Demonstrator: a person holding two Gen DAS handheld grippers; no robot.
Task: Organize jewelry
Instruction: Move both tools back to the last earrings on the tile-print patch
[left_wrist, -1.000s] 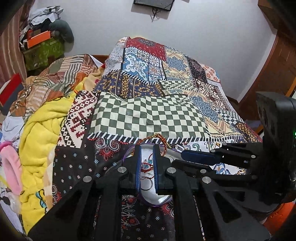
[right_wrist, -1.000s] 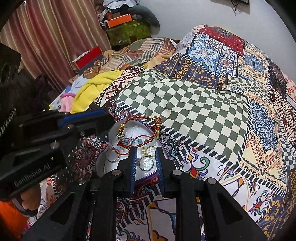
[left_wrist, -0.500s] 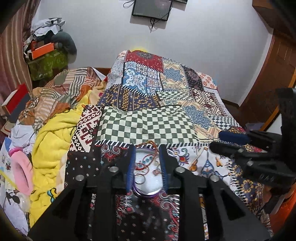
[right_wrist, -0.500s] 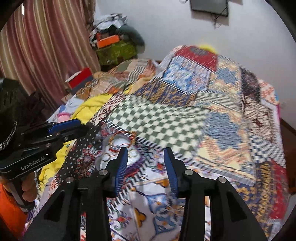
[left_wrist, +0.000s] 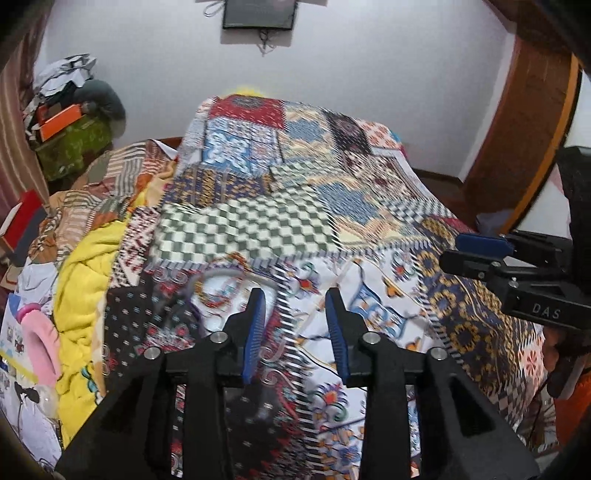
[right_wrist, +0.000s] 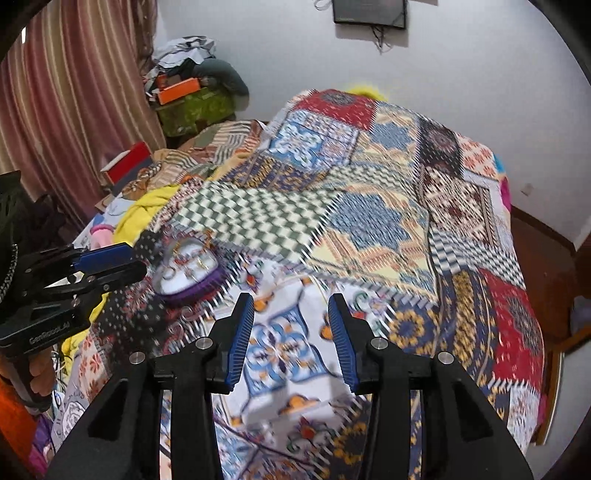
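A round purple-rimmed dish (right_wrist: 188, 271) with a white inside lies on the patchwork bedspread and holds a red cord bracelet, rings and small earrings. In the left wrist view the same dish (left_wrist: 221, 291) is blurred, just ahead and left of my left gripper (left_wrist: 297, 334). That gripper is open and empty, raised above the bedspread. My right gripper (right_wrist: 290, 341) is also open and empty, high above the bed and to the right of the dish. Each gripper shows in the other's view: the left gripper (right_wrist: 107, 262) at the left edge, the right gripper (left_wrist: 480, 254) at the right edge.
The patchwork bedspread (right_wrist: 369, 229) covers the whole bed. A yellow blanket (left_wrist: 88, 280) and a pink item (left_wrist: 38, 345) lie along the left side. A cluttered green box (right_wrist: 192, 107) stands by the striped curtain (right_wrist: 74, 92). A wooden door (left_wrist: 524, 122) is at the right.
Both grippers have opened wide and pulled up and back from the dish. The right one has swung right, so the dish now lies far to its left.
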